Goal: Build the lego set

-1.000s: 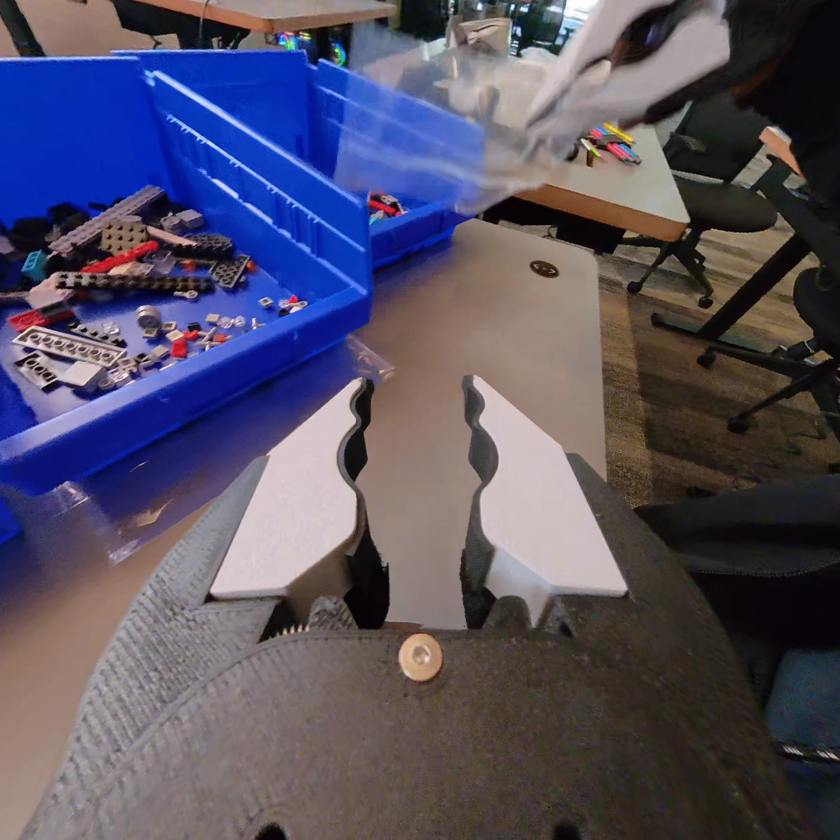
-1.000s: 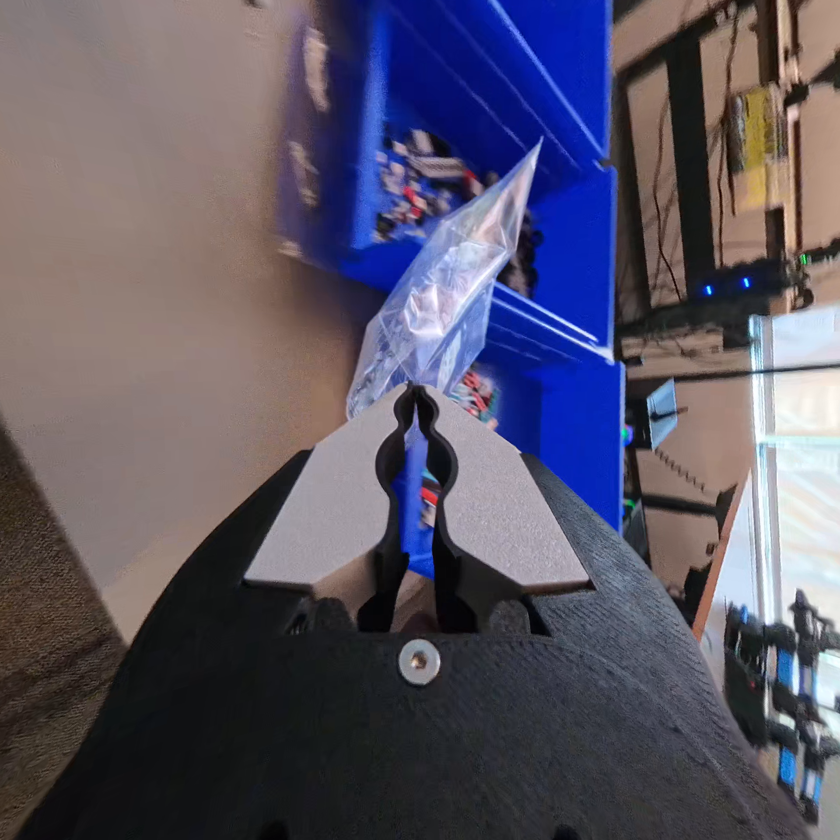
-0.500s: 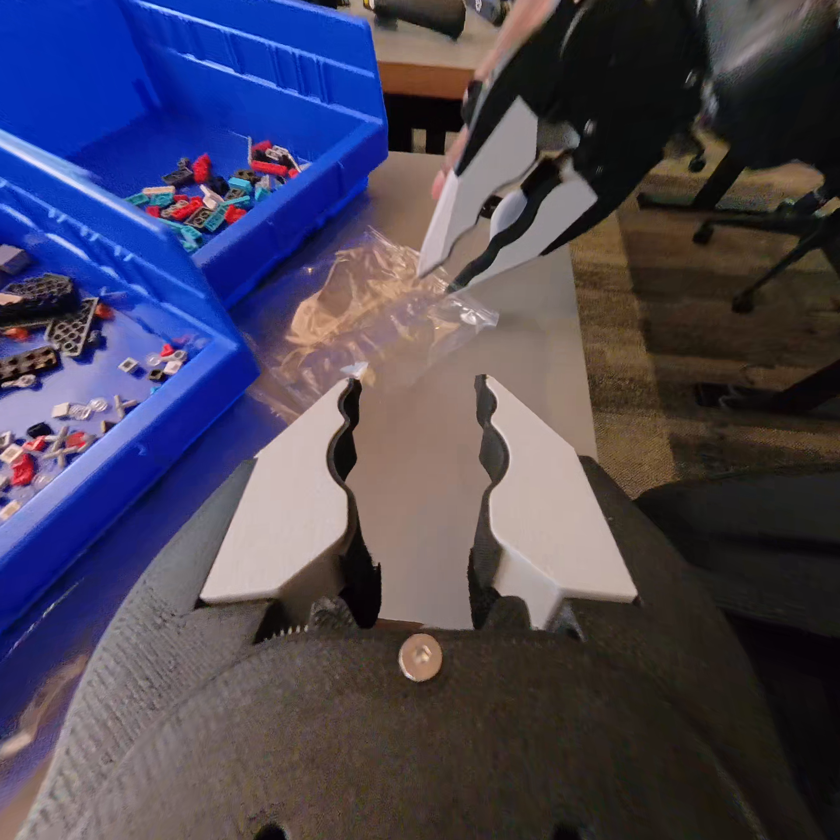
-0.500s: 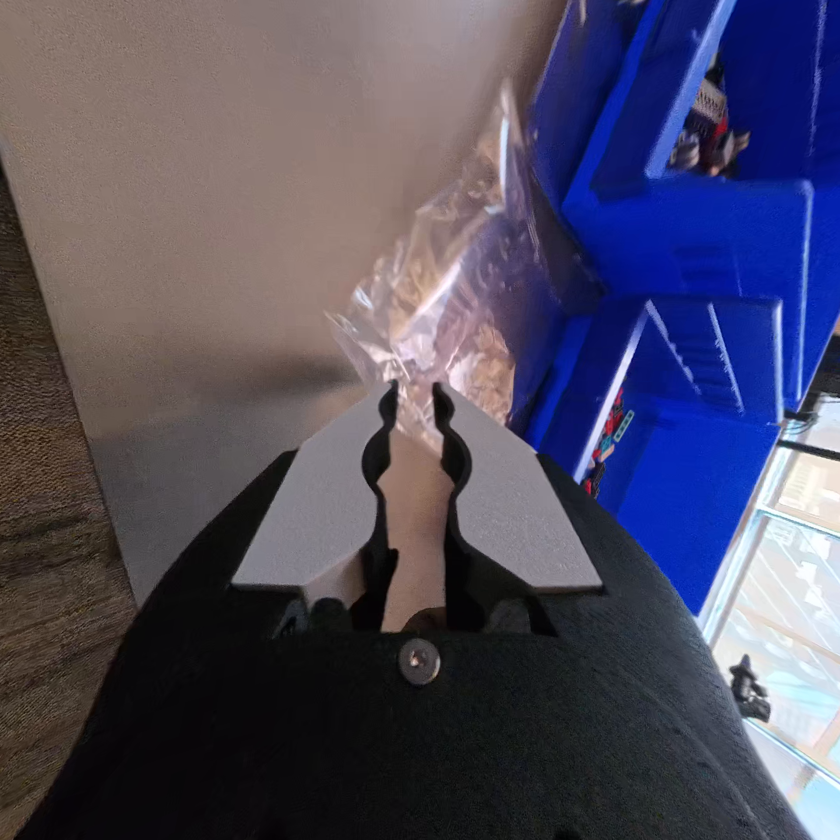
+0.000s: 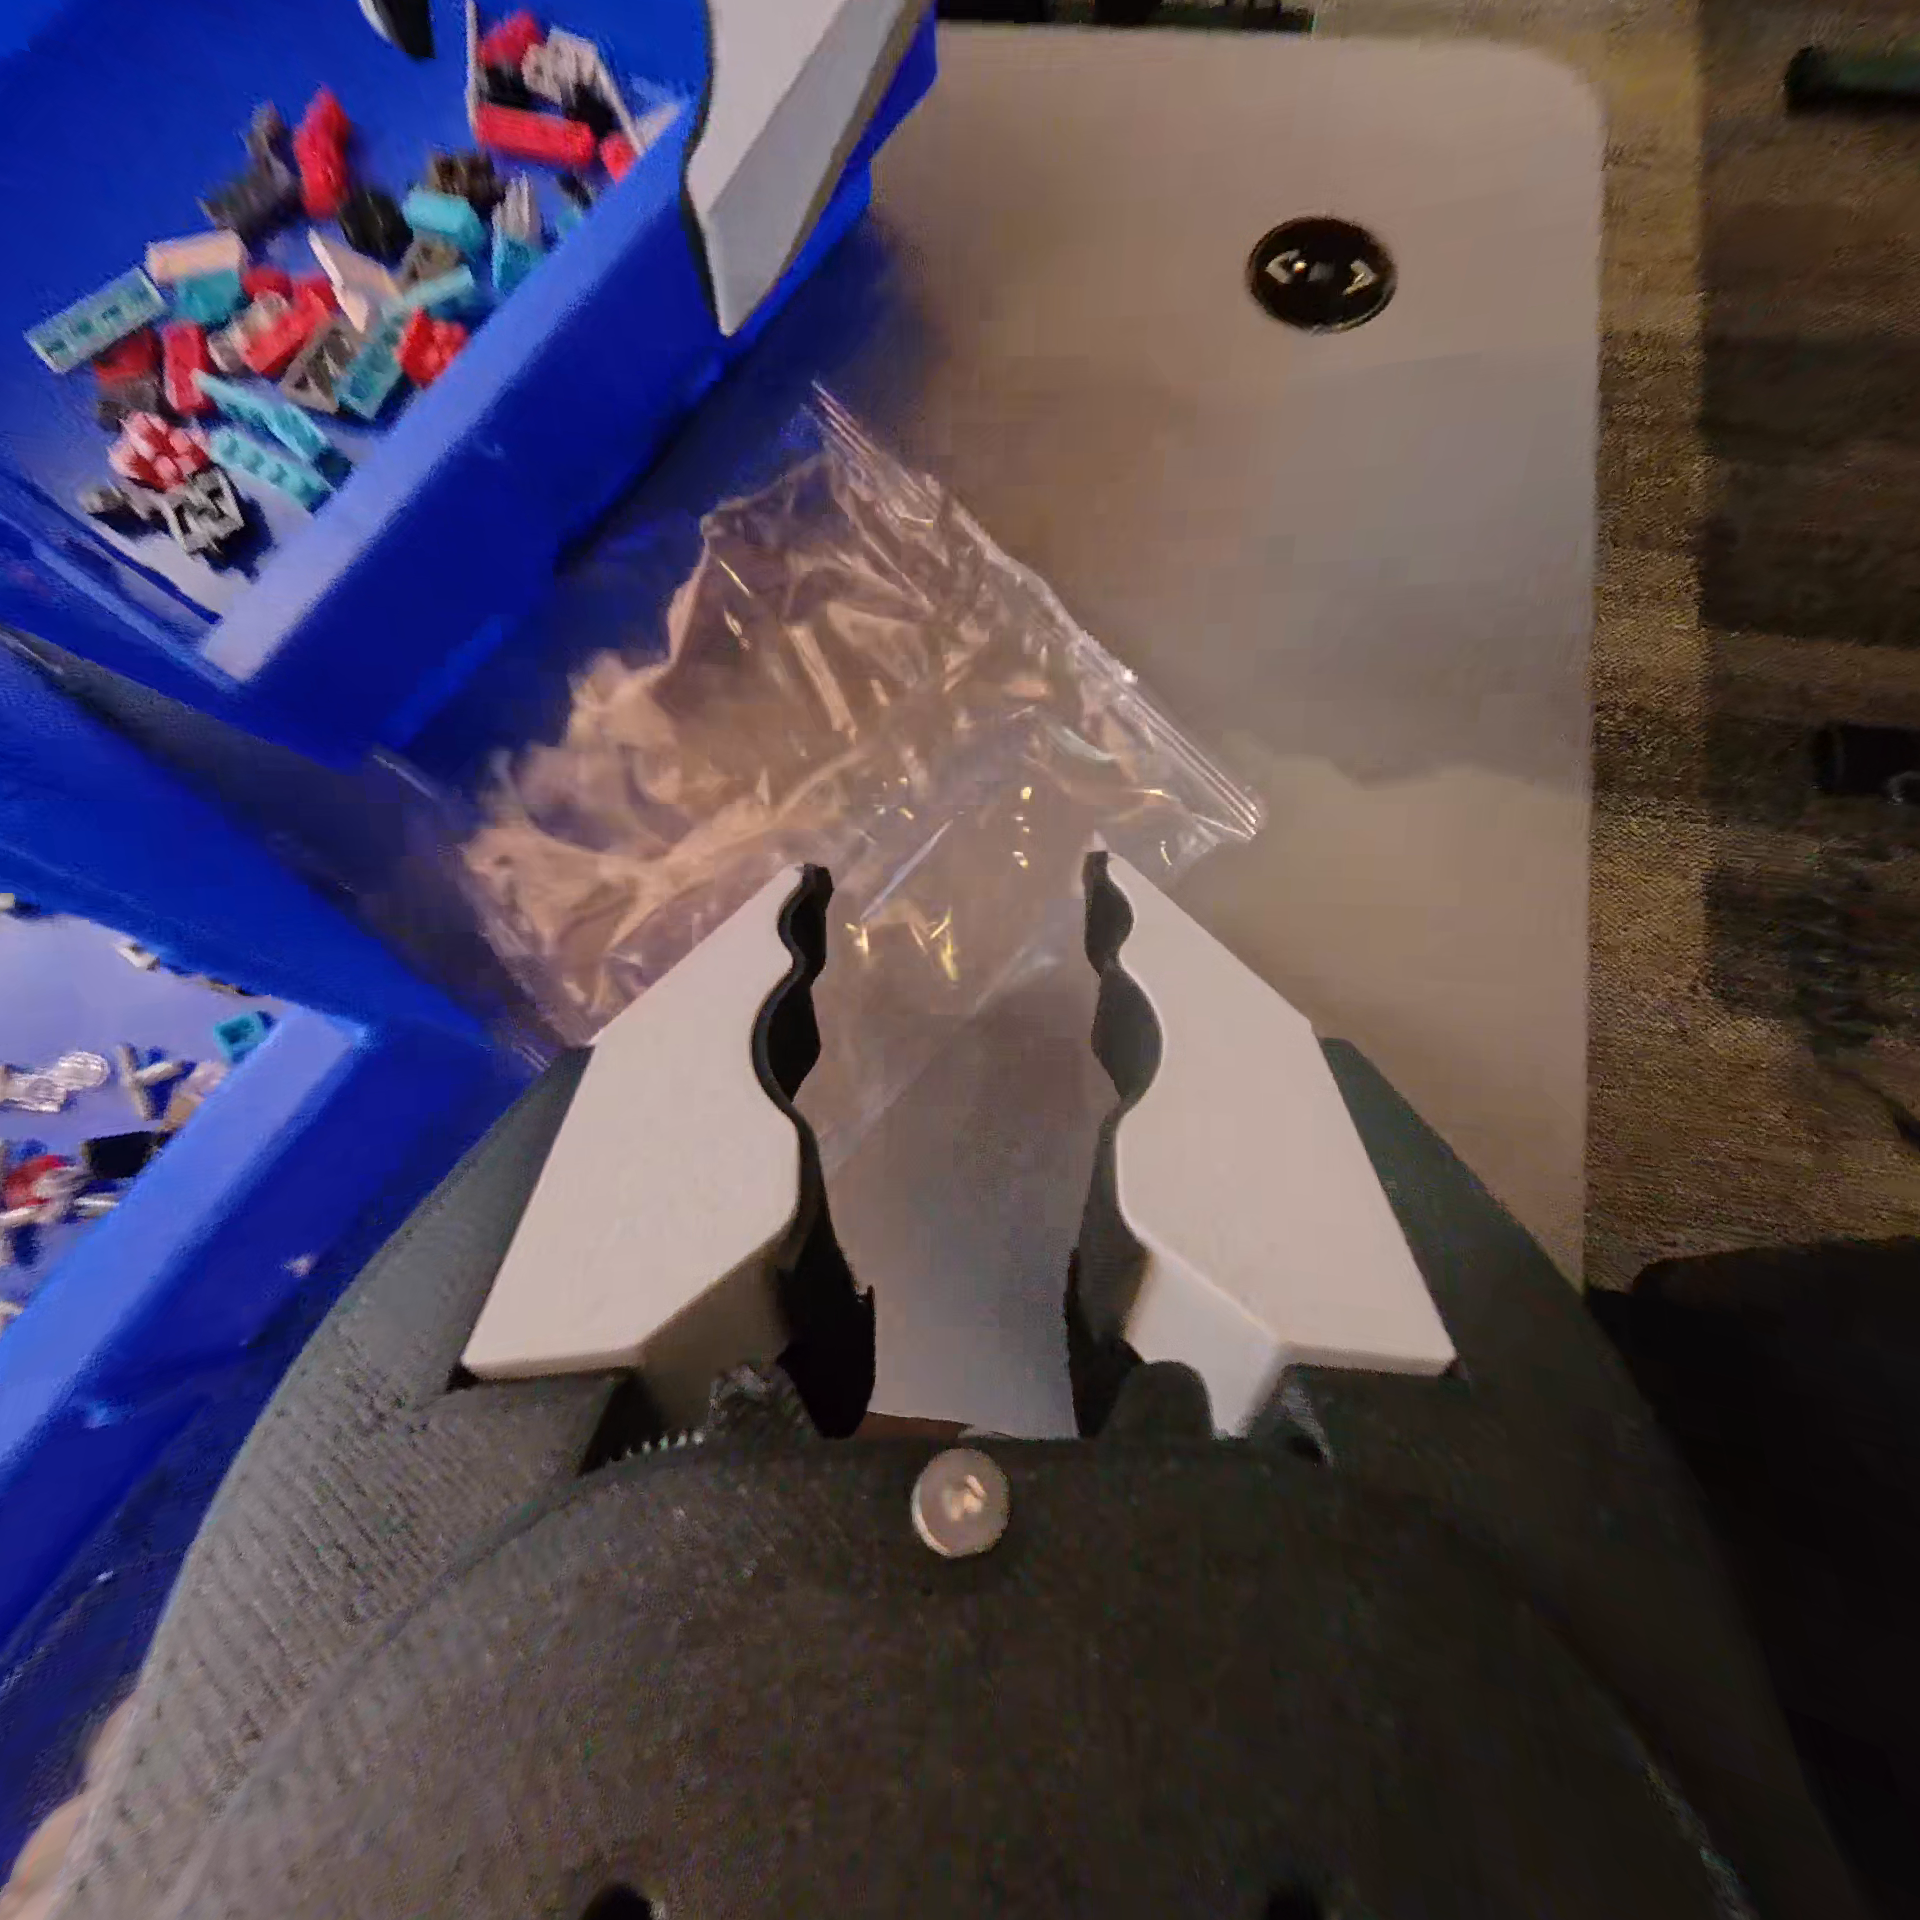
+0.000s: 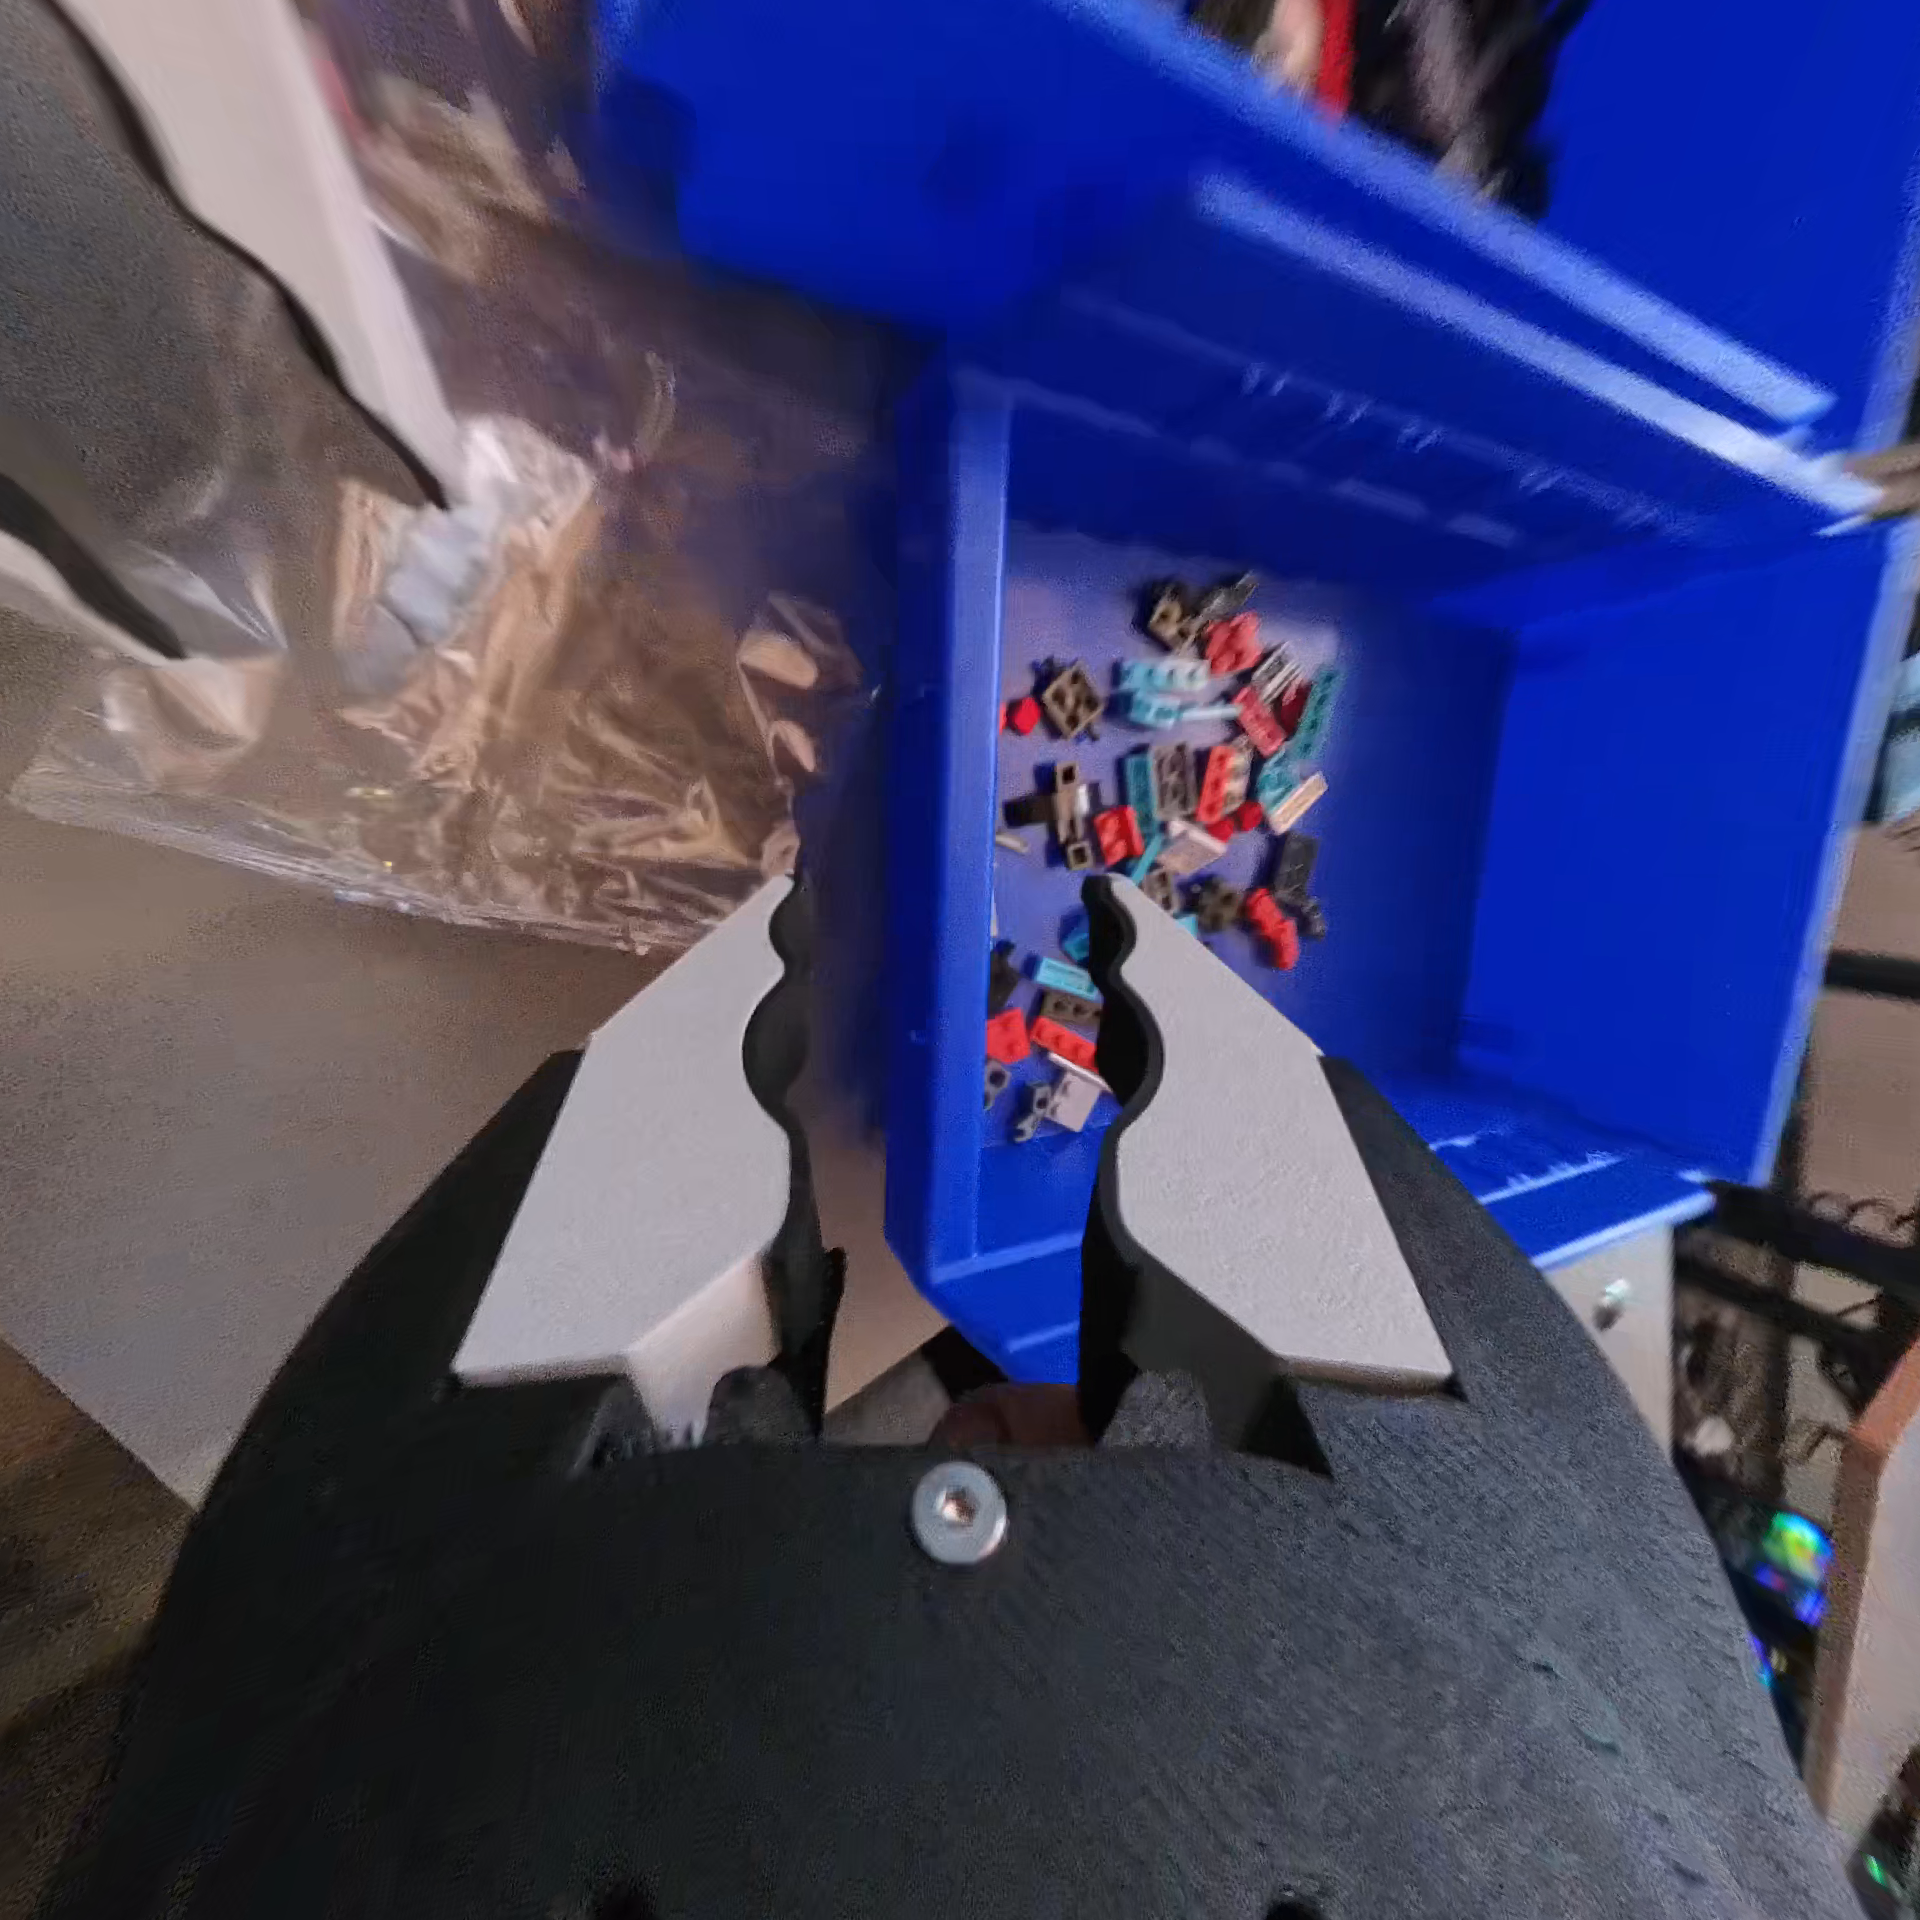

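An empty clear plastic bag (image 5: 852,727) lies crumpled on the grey table (image 5: 1351,582) against a blue bin; it also shows in the right wrist view (image 6: 499,707). My left gripper (image 5: 956,883) is open and empty, its tips just over the bag's near edge. My right gripper (image 6: 940,894) is open and empty, hovering over the near wall of a blue bin (image 6: 1558,831) that holds several red, teal, black and grey lego pieces (image 6: 1174,790). The same bin (image 5: 582,395) and pieces (image 5: 281,301) show in the left wrist view, with a right gripper finger (image 5: 769,156) above them.
A second blue bin (image 5: 208,1226) with small lego parts sits at the near left. A black round grommet (image 5: 1320,272) is set in the table near its far right corner. Carpet floor (image 5: 1766,727) lies beyond the table's right edge. The left gripper's fingers (image 6: 343,312) show at upper left in the right wrist view.
My right gripper let go of the plastic bag, opened wide and swung over the bin of pieces. The bag now lies on the table. My left gripper moved closer to the bag.
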